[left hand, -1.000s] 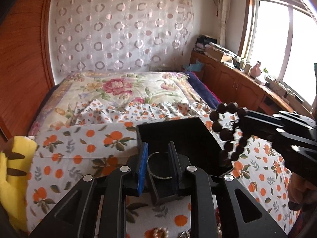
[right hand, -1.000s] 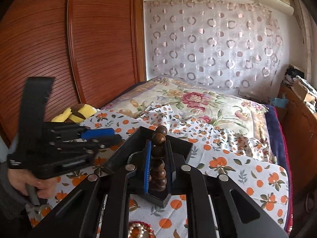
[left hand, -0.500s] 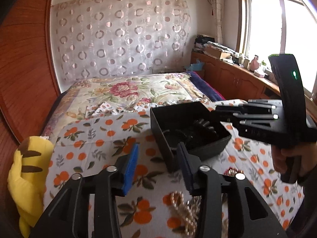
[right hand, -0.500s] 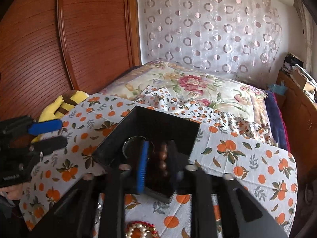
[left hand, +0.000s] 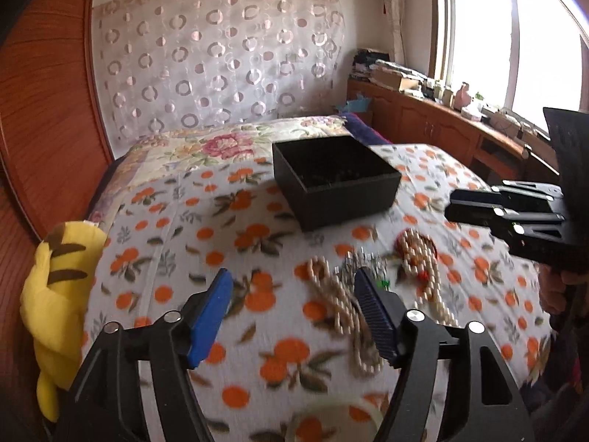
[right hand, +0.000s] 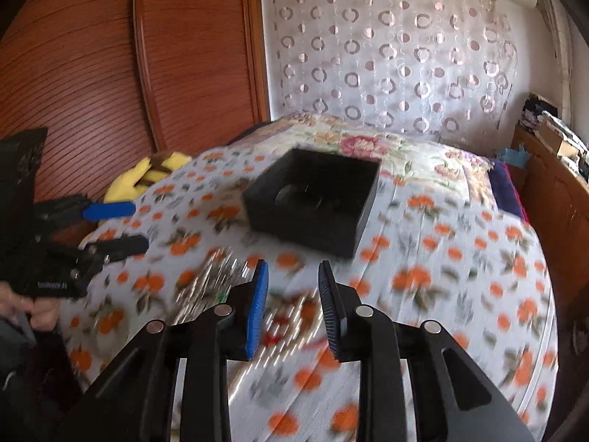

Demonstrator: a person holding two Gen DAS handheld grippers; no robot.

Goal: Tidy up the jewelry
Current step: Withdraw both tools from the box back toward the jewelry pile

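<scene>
A black open box (left hand: 337, 180) stands on the orange-print sheet; in the right wrist view (right hand: 313, 199) a thin bangle shows inside it. Loose jewelry lies in front of the box: a pearl strand (left hand: 338, 305), a silvery tangle (left hand: 359, 263) and a pearl-and-red piece (left hand: 418, 254). My left gripper (left hand: 291, 287) is open and empty, above the sheet left of the pearls. My right gripper (right hand: 292, 276) is open and empty, held back from the box over the blurred jewelry (right hand: 217, 276). It shows at the right of the left wrist view (left hand: 475, 208).
A yellow plush toy (left hand: 55, 287) lies at the bed's left edge by the wooden wardrobe (right hand: 110, 73). A floral quilt (left hand: 221, 143) covers the far bed. A wooden counter with clutter (left hand: 441, 110) runs under the window on the right.
Both grippers opened and pulled back from the box. The dark bead bracelet and thin bangle they held are now released into the box. Loose jewelry has come into view.
</scene>
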